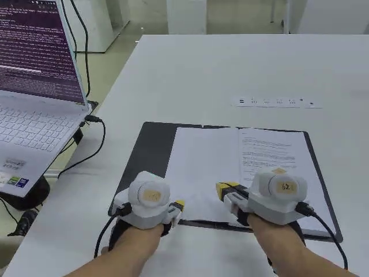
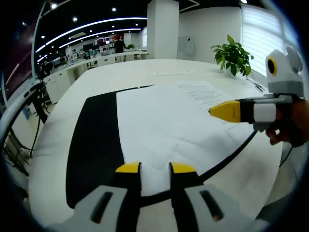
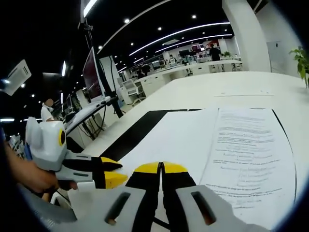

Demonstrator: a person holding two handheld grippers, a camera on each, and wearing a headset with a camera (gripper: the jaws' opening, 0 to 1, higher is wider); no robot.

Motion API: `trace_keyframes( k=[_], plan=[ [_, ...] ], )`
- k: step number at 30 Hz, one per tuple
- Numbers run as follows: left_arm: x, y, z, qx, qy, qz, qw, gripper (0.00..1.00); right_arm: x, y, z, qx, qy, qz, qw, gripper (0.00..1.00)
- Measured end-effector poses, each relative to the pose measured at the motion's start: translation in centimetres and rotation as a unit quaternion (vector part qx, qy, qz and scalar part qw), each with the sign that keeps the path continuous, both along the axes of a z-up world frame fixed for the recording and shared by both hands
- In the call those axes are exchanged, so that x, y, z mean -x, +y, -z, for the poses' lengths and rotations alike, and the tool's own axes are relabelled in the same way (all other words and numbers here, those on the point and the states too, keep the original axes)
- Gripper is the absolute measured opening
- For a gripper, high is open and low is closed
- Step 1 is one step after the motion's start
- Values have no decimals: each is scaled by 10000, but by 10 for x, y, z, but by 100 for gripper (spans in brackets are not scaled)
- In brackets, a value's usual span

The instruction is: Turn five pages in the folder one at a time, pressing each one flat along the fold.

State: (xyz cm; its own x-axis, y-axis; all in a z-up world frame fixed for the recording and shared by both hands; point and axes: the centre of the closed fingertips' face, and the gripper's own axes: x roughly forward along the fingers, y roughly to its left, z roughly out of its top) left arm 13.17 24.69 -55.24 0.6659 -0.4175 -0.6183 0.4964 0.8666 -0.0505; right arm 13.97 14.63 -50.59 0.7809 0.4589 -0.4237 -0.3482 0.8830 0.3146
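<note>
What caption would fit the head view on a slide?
Left gripper and right gripper at the near edge of the open folder, blank page beside printed page, laptop alongside.

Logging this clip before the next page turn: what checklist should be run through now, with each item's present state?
1. Folder lies open: ok.
2. Blank page lies down, not lifted: ok.
3. Left gripper at that page's near edge, jaws slightly apart: ok.
4. Right gripper jaws closed for pressing: ok.
5. Right gripper touching the page: cannot tell.
6. Laptop cable apart from the folder: ok.
</note>
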Motion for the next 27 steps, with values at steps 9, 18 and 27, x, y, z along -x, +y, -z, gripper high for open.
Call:
trace_keyframes(
  k=[9, 18, 27],
  plan=[
    [7, 3, 4, -13, -352, -67, 9994, 20, -25, -24, 16, 5, 100, 185, 9998, 0],
    [6, 3, 4, 117, -409, -82, 9991, 20, -53, -37, 36, -45, 274, 327, 9991, 0],
    [6, 3, 3, 178, -460, -108, 9987, 20, -85, -44, 32, -261, 160, 580, 9978, 0]
  ],
)
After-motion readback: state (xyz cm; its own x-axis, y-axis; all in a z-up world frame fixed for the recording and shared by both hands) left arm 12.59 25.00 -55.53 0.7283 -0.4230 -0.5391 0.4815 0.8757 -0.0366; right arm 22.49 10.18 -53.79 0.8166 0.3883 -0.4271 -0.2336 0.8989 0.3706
